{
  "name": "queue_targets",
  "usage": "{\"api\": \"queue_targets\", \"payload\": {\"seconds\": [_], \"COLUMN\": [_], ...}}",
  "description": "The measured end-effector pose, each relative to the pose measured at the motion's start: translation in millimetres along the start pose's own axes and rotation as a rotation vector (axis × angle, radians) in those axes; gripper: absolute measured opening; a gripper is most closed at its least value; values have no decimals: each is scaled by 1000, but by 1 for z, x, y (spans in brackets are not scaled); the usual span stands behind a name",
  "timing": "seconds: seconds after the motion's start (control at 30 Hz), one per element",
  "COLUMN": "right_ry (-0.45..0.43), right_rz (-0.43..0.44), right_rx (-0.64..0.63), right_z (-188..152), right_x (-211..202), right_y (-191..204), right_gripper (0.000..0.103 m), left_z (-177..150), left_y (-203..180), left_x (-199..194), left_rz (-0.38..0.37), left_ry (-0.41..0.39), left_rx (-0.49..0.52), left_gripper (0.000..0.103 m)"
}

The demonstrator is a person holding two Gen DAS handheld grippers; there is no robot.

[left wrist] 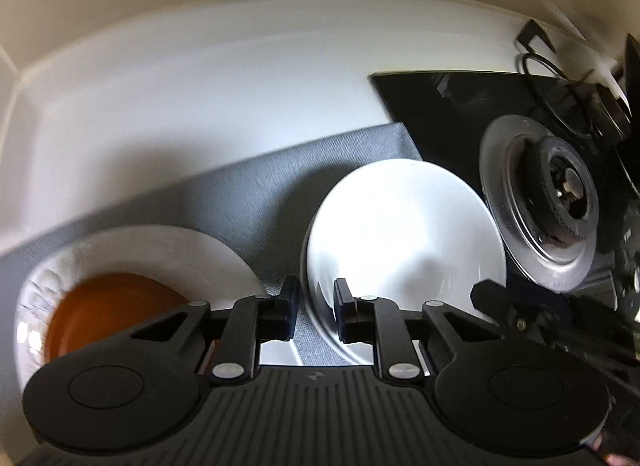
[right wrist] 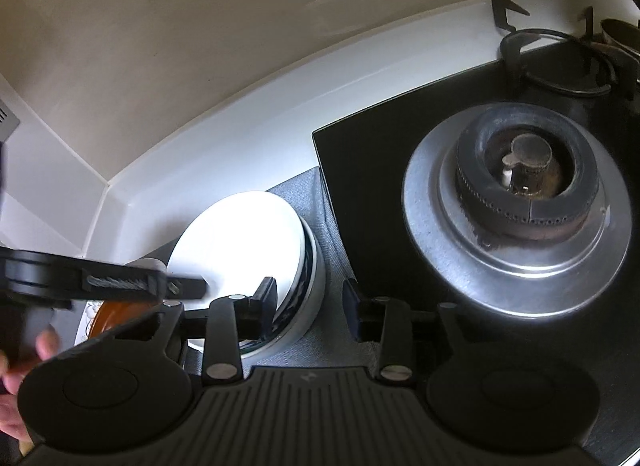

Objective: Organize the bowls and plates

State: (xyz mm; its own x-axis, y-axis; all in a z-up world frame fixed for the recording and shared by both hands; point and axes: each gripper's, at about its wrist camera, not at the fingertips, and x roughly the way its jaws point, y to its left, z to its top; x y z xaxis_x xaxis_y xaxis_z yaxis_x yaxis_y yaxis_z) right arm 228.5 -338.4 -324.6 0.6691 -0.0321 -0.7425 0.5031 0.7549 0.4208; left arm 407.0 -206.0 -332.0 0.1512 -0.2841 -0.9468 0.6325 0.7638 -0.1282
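A white bowl (left wrist: 404,242) sits on a grey mat (left wrist: 248,193) beside the stove. My left gripper (left wrist: 316,308) straddles the bowl's near-left rim, one finger outside and one inside, with a narrow gap between them. To the left, an orange plate (left wrist: 116,306) lies in a larger white patterned plate (left wrist: 168,250). In the right wrist view the white bowl (right wrist: 240,242) tops a stack over a dark-rimmed bowl (right wrist: 308,278). My right gripper (right wrist: 310,306) is open around the stack's right edge. The left gripper's body crosses that view at the left.
A gas burner (right wrist: 524,193) on a black glass hob (right wrist: 368,169) lies just right of the stack. A white counter (left wrist: 200,97) and beige wall run behind. A black pan support (right wrist: 556,61) stands at the back right.
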Motion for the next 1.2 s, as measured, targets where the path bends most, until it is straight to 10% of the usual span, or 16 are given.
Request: {"api": "queue_targets", "payload": {"seconds": [0.43, 0.73, 0.8, 1.2], "right_ry": [64, 108, 89, 88], "right_rz": [-26, -4, -21, 37], "right_rx": [-53, -39, -33, 29], "right_z": [-5, -3, -5, -16], "right_x": [1, 12, 12, -11], "right_y": [8, 5, 3, -7], "right_gripper": [26, 44, 31, 25], "left_z": [-26, -22, -23, -41], "left_y": [-4, -7, -6, -2], "left_x": [-2, 9, 8, -15], "left_rz": [-43, -51, -55, -77], "left_ry": [38, 30, 31, 17], "left_rx": [-42, -59, -68, -123], "left_gripper": [20, 28, 27, 22]}}
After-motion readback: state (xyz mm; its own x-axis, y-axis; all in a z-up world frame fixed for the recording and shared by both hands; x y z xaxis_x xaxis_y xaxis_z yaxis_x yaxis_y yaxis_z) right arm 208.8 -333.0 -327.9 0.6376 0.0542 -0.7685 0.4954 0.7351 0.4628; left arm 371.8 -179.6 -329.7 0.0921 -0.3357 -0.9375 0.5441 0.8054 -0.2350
